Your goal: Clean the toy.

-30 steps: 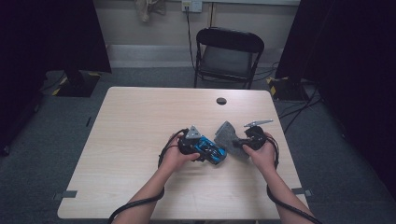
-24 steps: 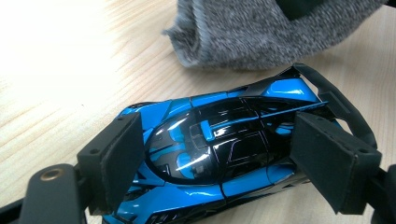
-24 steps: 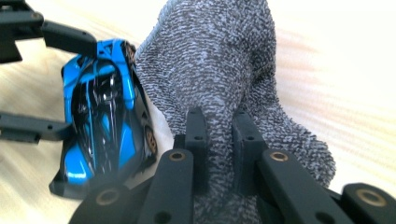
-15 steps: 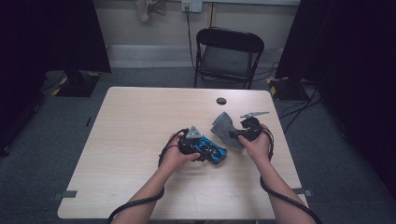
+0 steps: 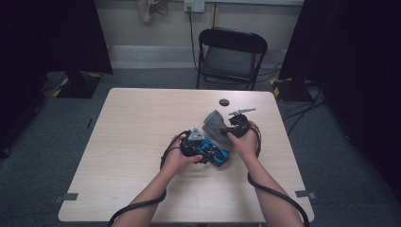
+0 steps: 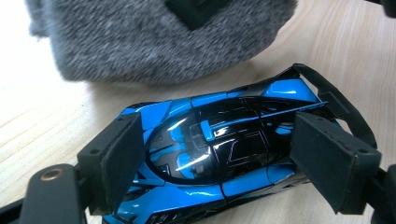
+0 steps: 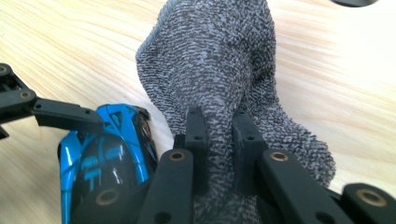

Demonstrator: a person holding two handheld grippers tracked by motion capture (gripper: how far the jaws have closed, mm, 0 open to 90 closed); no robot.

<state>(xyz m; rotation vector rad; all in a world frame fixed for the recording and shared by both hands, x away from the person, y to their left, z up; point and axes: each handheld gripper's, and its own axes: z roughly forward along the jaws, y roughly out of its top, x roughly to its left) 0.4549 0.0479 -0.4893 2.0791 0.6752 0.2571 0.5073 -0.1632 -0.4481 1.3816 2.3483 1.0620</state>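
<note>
**Inspector:** Report the car and your hold on it.

**Operator:** The car [image 6: 219,154], blue and black, lies on the table [image 5: 127,142] near its middle, just in front of me. My left claw [image 6: 215,149] straddles it, one pad on each flank. The pads look to be touching the body, so I judge it a light grip, not a hard one. My right claw [image 7: 220,140] is pressed together on a fold of the sock [image 7: 224,65], which lies just beyond the car, and part of it is raised off the wood.

**Inspector:** Are sock and car in contact?

**Operator:** From above they sit close together; I cannot tell whether they touch.

**Inspector:** How should this step be done well?

**Operator:** My judgement: it looks like the sock is being drawn clear of the car, or brought over it. Either way I would keep the left pads square on the flanks so the car does not roll or twist, and lift the sock high enough that its hem does not drag across the spoiler. The knit is limp; a pinch on one fold may slip, so move slowly.

**Inspector:** Count.

**Operator:** One car, one sock, two claws, one small dark disc [image 5: 224,102] near the far edge, one table, one chair [image 5: 231,54] beyond it.
</note>
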